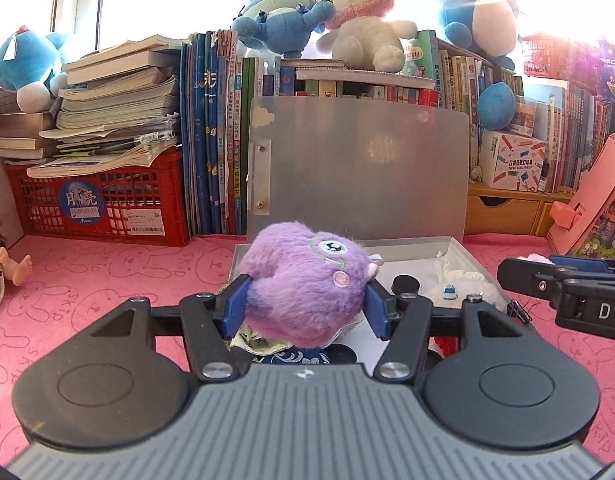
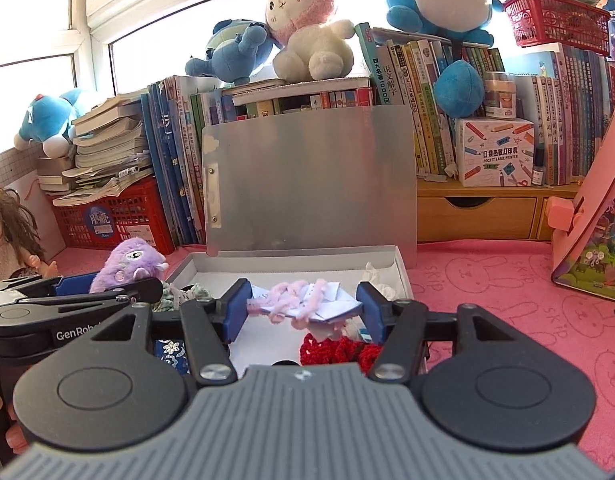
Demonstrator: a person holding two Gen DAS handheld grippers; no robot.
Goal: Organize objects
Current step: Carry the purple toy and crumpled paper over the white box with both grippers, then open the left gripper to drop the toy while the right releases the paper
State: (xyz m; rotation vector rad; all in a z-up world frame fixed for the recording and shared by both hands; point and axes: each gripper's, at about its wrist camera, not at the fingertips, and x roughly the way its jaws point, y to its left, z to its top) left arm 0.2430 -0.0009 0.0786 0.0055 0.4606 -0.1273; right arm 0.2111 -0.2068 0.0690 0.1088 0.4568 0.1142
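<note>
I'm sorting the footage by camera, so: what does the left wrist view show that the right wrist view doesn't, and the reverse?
Only the left wrist view: the left tool closed on the purple plush, seen close up, and a black round cap in the box.

Only the right wrist view: the right tool closed on a folded paper with pink yarn, red crochet pieces below it, a doll's head.

Both: the open white box, its upright grey lid, the pink mat.

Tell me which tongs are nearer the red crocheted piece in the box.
Right. The right tongs, clamping a folded paper with pink yarn, hang directly above the red crocheted piece. The left tongs, holding the purple plush, sit off to its left.
</note>
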